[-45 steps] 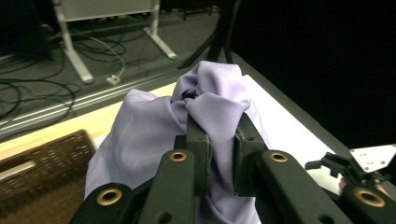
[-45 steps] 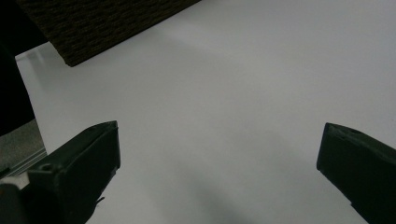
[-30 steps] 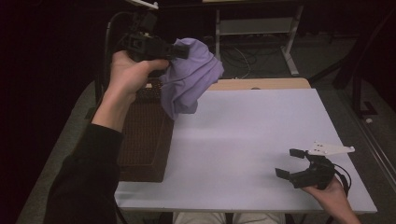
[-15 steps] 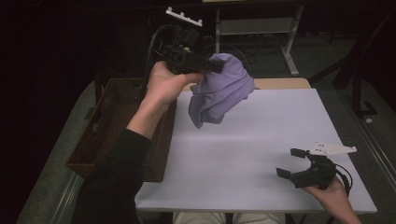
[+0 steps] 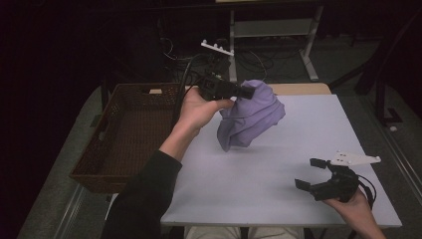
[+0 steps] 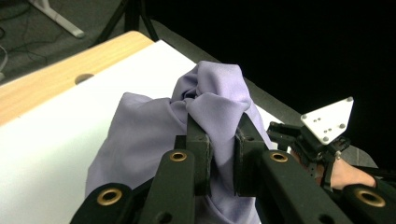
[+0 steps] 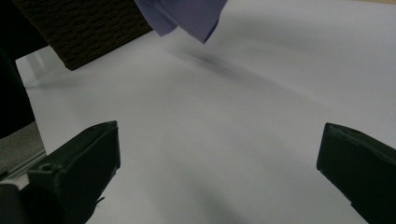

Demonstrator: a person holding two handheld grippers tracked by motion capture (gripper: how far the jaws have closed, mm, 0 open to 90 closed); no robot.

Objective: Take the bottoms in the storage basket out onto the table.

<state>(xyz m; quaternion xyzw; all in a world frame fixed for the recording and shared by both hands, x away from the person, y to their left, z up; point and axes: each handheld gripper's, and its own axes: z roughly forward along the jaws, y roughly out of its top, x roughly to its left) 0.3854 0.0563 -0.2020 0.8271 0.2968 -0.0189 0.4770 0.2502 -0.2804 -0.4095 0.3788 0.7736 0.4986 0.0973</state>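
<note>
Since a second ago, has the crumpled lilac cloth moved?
Yes. The crumpled lilac cloth, clamped in the left gripper, went rightward from above the brown wicker basket to over the white table.

One lilac cloth (image 5: 251, 115), one wicker basket (image 5: 124, 137), two tools.

basket (image 5: 124, 134) left of table (image 5: 278, 189)
</note>
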